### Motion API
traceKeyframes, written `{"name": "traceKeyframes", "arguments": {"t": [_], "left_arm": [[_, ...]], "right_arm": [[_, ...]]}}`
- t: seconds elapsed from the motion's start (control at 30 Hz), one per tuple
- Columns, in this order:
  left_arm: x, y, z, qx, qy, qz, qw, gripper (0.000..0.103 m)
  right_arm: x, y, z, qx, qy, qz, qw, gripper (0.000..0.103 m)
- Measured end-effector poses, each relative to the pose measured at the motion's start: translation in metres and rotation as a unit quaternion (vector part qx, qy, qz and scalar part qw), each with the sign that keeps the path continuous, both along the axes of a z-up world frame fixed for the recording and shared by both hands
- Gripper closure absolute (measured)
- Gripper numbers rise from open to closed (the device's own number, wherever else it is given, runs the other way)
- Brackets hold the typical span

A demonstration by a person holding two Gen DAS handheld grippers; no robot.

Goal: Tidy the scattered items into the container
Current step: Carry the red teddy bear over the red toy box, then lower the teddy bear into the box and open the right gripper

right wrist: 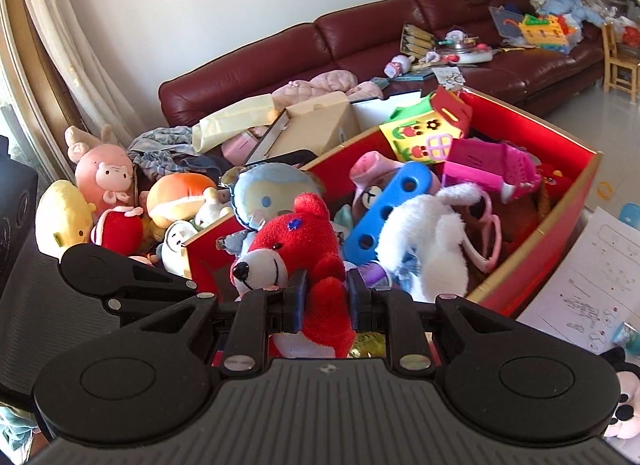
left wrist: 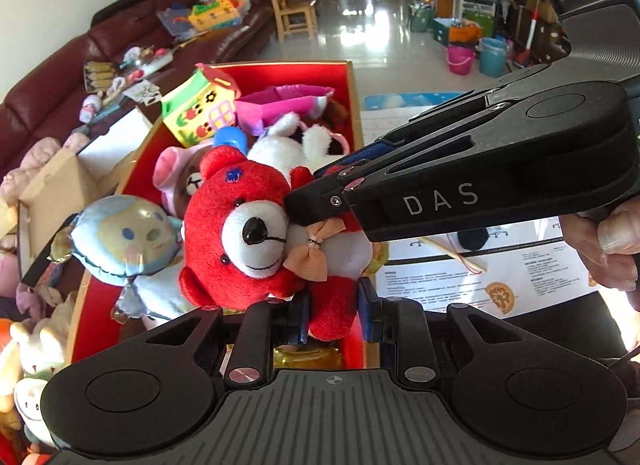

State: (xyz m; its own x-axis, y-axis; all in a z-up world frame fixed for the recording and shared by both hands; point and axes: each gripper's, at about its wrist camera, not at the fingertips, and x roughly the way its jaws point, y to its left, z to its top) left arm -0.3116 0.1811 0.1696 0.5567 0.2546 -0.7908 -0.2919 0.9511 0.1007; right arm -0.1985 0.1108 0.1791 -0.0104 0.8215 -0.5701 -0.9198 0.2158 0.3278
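Progress looks well advanced in the left wrist view: the red box [left wrist: 352, 77] already holds a toy house [left wrist: 200, 109], a pink basket [left wrist: 280, 105], a white plush [left wrist: 288, 149] and a blue doll [left wrist: 120, 237], while the left tool [left wrist: 334, 317] pinches the red bear [left wrist: 240, 225] by a lower limb over the box and the right tool [left wrist: 308, 197] presses at its neck. In the right wrist view the right tool [right wrist: 322, 297] is clamped on the bear's body above the box's near end, and a heap of plush toys [right wrist: 120, 201] outside the box, left of it, is, I judge, yet to be tidied.
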Motion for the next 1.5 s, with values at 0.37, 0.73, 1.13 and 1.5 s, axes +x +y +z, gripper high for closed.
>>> {"name": "traceKeyframes", "arguments": {"t": [0.37, 0.73, 1.13, 1.5], "left_arm": [[-0.026, 0.007, -0.017, -0.033, 0.024, 0.016, 0.9991, 0.081], [-0.043, 0.001, 0.004, -0.008, 0.002, 0.04, 0.9992, 0.029], [0.001, -0.006, -0.001, -0.013, -0.003, 0.006, 0.9999, 0.029], [0.028, -0.01, 0.001, -0.02, -0.019, -0.002, 0.9996, 0.026]], "right_arm": [[-0.012, 0.021, -0.017, -0.034, 0.027, 0.041, 0.998, 0.079], [0.002, 0.006, -0.025, -0.037, 0.012, 0.018, 0.999, 0.057], [0.03, -0.029, -0.034, -0.033, 0.028, -0.039, 0.998, 0.053], [0.052, -0.049, -0.041, -0.028, 0.034, -0.07, 0.997, 0.047]]}}
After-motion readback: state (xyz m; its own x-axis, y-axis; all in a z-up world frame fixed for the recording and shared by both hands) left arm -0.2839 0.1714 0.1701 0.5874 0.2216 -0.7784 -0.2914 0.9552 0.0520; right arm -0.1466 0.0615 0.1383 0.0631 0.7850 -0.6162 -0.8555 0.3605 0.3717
